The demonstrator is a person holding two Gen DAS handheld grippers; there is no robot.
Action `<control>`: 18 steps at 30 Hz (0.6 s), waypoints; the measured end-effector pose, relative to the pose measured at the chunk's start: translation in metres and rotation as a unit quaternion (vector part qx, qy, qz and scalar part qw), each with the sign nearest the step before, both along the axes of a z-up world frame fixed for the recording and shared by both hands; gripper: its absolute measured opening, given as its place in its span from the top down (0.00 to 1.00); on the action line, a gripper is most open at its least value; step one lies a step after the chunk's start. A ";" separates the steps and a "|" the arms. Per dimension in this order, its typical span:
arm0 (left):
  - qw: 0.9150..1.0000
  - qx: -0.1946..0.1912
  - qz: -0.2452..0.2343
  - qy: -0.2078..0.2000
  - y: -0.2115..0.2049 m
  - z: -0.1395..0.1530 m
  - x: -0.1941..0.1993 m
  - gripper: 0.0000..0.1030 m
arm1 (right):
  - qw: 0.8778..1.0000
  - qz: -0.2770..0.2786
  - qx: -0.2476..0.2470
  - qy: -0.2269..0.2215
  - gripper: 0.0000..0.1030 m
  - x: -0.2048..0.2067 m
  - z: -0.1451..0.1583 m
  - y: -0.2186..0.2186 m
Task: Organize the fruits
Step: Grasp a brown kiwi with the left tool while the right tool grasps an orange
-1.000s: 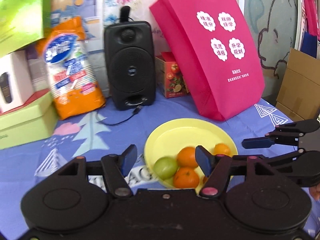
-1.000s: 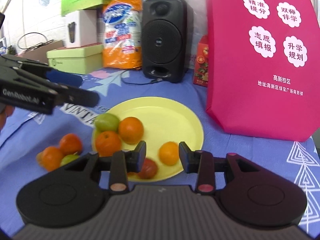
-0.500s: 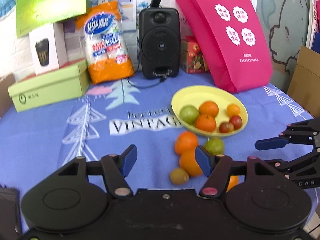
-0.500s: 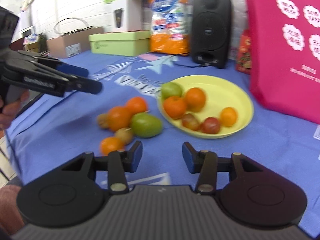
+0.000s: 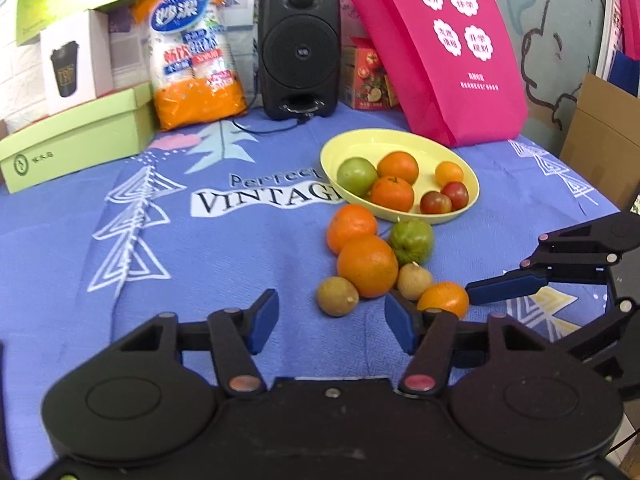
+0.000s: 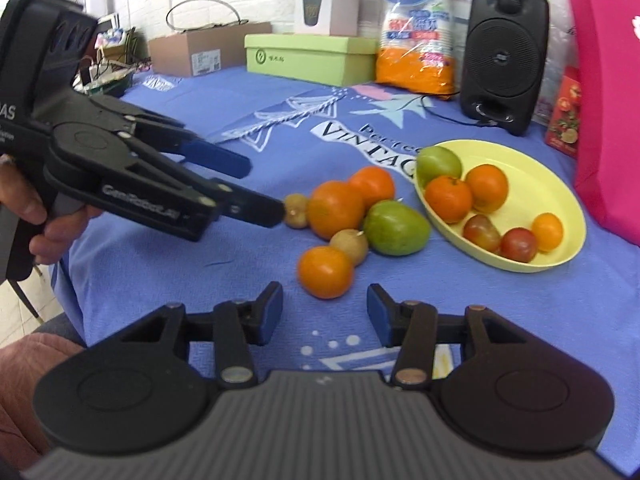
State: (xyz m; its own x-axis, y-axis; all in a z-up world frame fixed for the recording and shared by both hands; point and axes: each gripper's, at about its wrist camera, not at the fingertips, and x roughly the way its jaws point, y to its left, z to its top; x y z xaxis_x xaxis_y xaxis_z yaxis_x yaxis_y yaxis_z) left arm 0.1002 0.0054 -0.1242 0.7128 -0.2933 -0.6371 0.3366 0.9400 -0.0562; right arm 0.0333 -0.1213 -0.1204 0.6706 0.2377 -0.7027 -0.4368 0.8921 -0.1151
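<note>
A yellow plate (image 5: 472,176) (image 6: 568,196) on the blue cloth holds a green fruit (image 5: 356,177), two oranges, a small yellow-orange fruit and two red tomatoes. In front of it lies a loose cluster: a large orange (image 5: 367,266) (image 6: 335,209), another orange (image 5: 351,227), a green fruit (image 5: 412,240) (image 6: 396,227), two brown kiwis (image 5: 337,296) and a small orange (image 5: 444,300) (image 6: 326,272). My left gripper (image 5: 331,322) is open and empty, just short of the cluster. My right gripper (image 6: 325,314) is open and empty, just short of the small orange.
At the back stand a black speaker (image 5: 298,42), a pink bag (image 5: 444,48), an orange-and-white package (image 5: 192,48), a green box (image 5: 76,136) and a white cup box (image 5: 70,64). A cardboard box (image 5: 604,148) is off the right edge.
Both grippers have pulled back from over the plate toward the table's near edge. The loose fruit cluster has come into view. Both stay open.
</note>
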 end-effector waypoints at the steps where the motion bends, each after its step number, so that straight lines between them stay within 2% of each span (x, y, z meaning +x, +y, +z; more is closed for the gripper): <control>1: 1.000 0.000 -0.002 0.002 -0.002 -0.002 0.002 0.43 | 1.000 0.001 -0.002 -0.001 0.54 0.000 -0.001 0.001; 4: 1.000 0.004 -0.008 0.010 -0.005 -0.010 0.010 0.52 | 1.000 -0.001 -0.001 -0.001 0.50 0.001 -0.002 0.000; 8: 1.000 0.004 -0.008 0.015 -0.007 -0.017 0.020 0.52 | 1.000 -0.001 -0.002 -0.002 0.48 0.004 -0.003 0.000; 13: 0.999 -0.015 -0.018 0.024 -0.007 -0.021 0.031 0.54 | 1.000 0.004 0.000 -0.001 0.48 0.010 -0.005 0.004; 18: 0.999 -0.026 -0.023 0.031 -0.004 -0.021 0.033 0.72 | 1.000 0.007 0.002 0.000 0.47 0.013 -0.006 0.006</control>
